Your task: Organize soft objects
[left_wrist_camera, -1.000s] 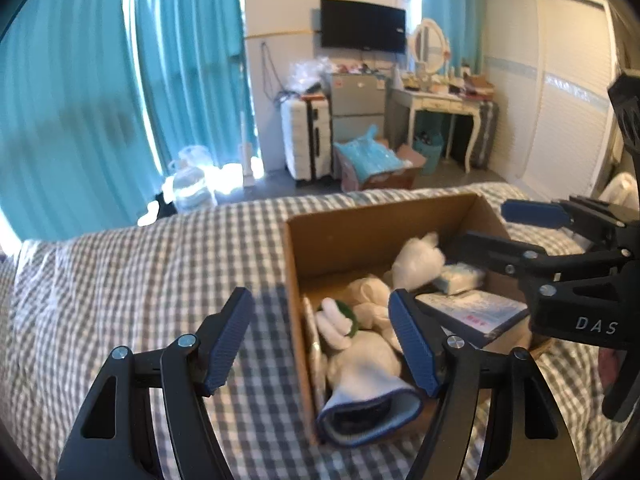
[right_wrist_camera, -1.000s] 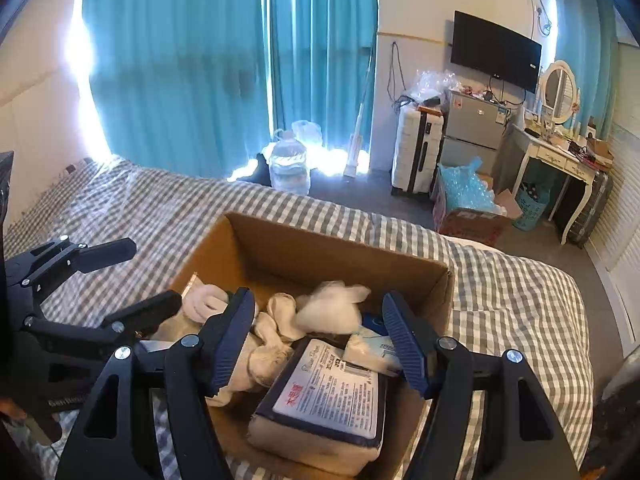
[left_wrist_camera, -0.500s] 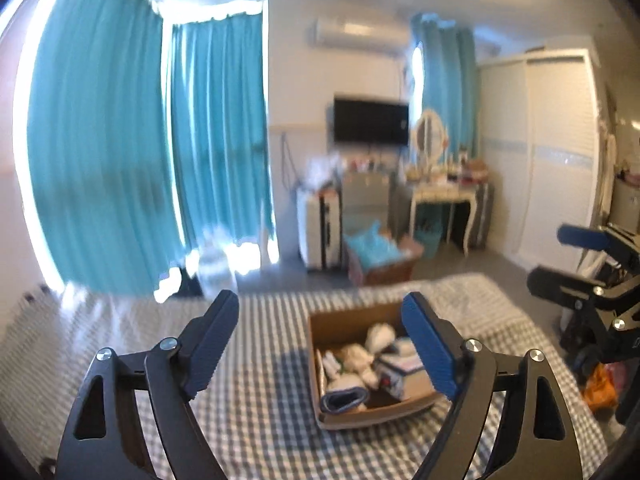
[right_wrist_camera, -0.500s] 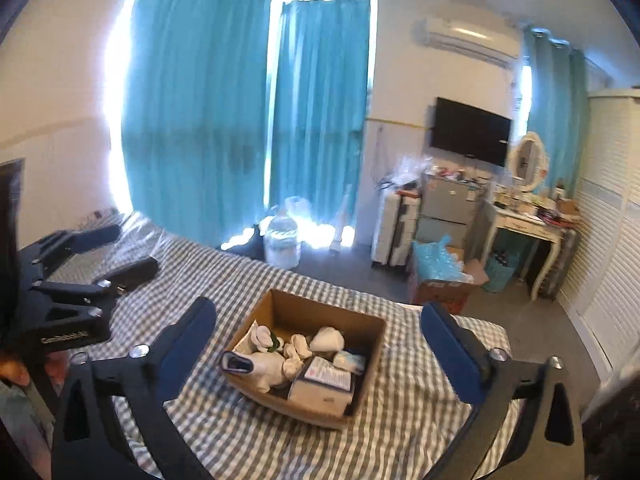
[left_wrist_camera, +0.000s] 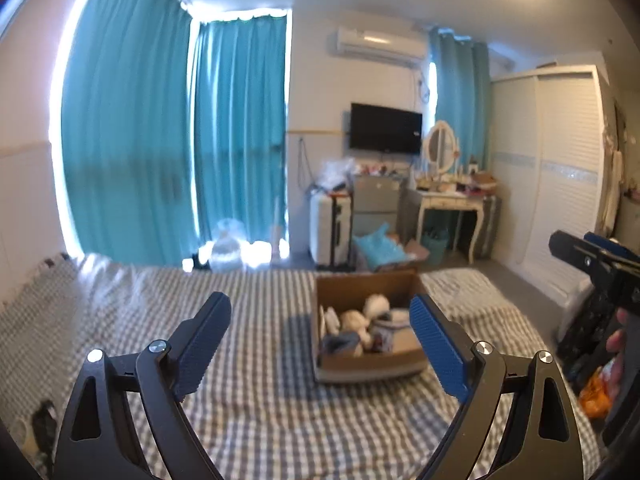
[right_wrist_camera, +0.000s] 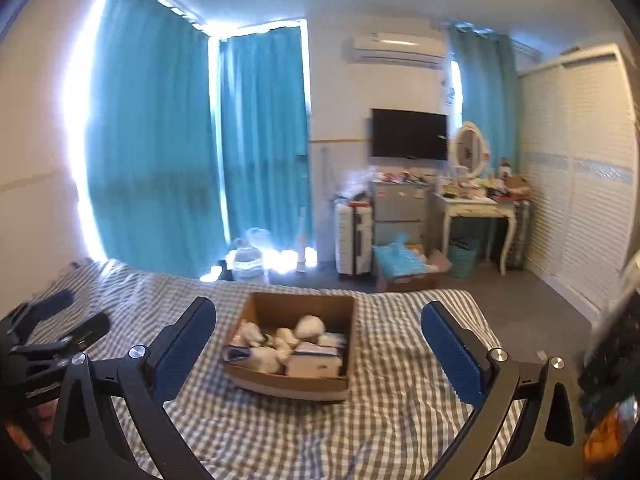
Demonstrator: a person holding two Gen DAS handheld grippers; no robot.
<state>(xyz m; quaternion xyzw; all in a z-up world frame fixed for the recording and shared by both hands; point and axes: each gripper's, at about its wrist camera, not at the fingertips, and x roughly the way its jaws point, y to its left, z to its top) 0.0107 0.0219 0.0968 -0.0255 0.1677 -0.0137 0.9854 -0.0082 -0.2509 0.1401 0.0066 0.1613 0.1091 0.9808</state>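
Observation:
A brown cardboard box (left_wrist_camera: 366, 363) (right_wrist_camera: 256, 308) sits on the checked bed, well ahead of both grippers. It holds several soft things: white plush toys (right_wrist_camera: 308, 326) (left_wrist_camera: 376, 304), a white and blue glove (right_wrist_camera: 256, 354) (left_wrist_camera: 340, 340) and a white wrapped pack (right_wrist_camera: 316, 362). My left gripper (left_wrist_camera: 320, 336) is open and empty, held high and back from the box. My right gripper (right_wrist_camera: 320, 344) is open and empty too, the box showing between its fingers. The right gripper shows at the right edge of the left wrist view (left_wrist_camera: 592, 264), the left gripper at the left edge of the right wrist view (right_wrist_camera: 52, 332).
The grey and white checked bed (left_wrist_camera: 260, 400) (right_wrist_camera: 400, 420) spreads under both grippers. Beyond its far edge stand a white suitcase (right_wrist_camera: 354, 240), a grey cabinet (right_wrist_camera: 400, 212), a dressing table (right_wrist_camera: 476, 208), a floor box with blue bags (right_wrist_camera: 404, 264) and teal curtains (right_wrist_camera: 160, 160). A white wardrobe (right_wrist_camera: 580, 184) is right.
Both grippers have pulled up and far back from the box, which now looks small in both views. Both jaws have stayed open and empty.

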